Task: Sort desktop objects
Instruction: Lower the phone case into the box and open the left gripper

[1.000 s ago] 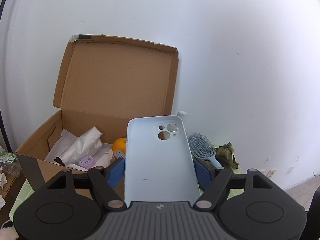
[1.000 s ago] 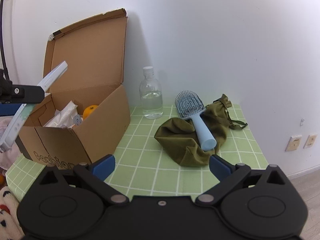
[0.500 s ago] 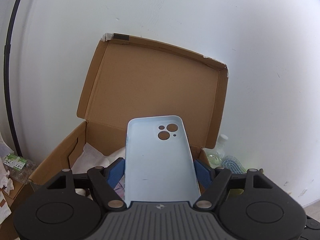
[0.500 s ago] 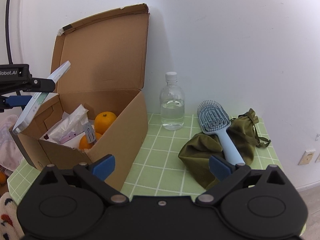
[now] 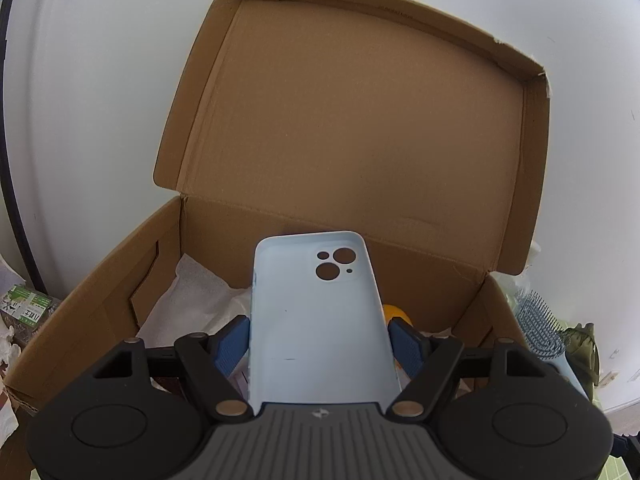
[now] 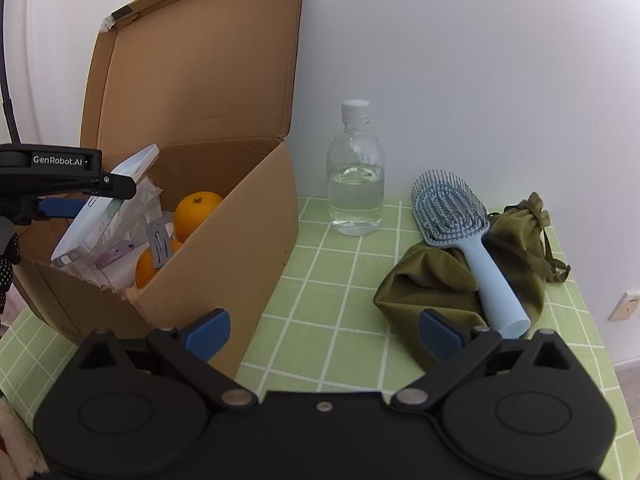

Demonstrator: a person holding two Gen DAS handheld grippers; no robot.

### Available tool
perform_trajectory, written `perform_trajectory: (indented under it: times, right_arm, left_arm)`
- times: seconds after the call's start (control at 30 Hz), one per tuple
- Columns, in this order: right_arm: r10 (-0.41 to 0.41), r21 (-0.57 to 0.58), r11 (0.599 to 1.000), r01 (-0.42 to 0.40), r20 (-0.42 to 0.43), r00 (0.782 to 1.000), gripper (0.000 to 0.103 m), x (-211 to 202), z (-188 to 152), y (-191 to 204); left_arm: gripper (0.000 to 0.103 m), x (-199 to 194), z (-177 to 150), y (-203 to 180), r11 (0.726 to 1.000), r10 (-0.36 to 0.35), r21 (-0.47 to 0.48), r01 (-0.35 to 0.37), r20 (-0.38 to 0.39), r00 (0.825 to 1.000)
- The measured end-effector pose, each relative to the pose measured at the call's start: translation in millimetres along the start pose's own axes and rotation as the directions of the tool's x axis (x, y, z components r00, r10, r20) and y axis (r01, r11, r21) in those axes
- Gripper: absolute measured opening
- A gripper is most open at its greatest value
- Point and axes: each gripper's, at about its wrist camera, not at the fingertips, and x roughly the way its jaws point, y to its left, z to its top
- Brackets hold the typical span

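My left gripper (image 5: 320, 340) is shut on a pale blue phone case (image 5: 316, 320) and holds it tilted over the open cardboard box (image 5: 352, 128). The case also shows in the right wrist view (image 6: 108, 208), above the box's left side (image 6: 224, 264). Inside the box lie oranges (image 6: 198, 212), white paper (image 5: 192, 296) and small items. My right gripper (image 6: 324, 328) is open and empty above the green checked tablecloth (image 6: 320, 300), right of the box.
A clear water bottle (image 6: 355, 176) stands by the wall. A pale blue hairbrush (image 6: 468, 240) lies on an olive drawstring bag (image 6: 432, 288) at the right. The box lid stands upright against the white wall. Clutter (image 5: 24, 308) sits left of the box.
My left gripper has moved the phone case closer to and over the box. My right gripper has shifted left and nearer the box, staying open.
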Motion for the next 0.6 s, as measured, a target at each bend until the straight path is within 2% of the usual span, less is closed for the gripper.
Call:
perform_trajectory:
  times: [0.2,0.33,0.6]
  right_arm:
    - [-0.022,-0.025,0.999,0.022,-0.017,1.0,0.101,7.7,-2.7,4.4]
    - [-0.019,-0.015,1.0,0.019,-0.017,1.0,0.101,6.1,-3.3,3.8]
    - [-0.004,0.012,1.0,0.004,-0.008,1.0,0.101,2.0,-3.6,2.4]
  left_arm:
    - [0.076,18.4,-4.1,2.5,0.999,0.007,0.031,-0.005,-0.055,0.998]
    - [0.076,19.8,-5.6,-3.5,0.996,0.038,0.082,-0.031,-0.086,0.996]
    - [0.076,26.8,-3.2,-4.3,0.995,0.04,0.094,-0.026,-0.158,0.987]
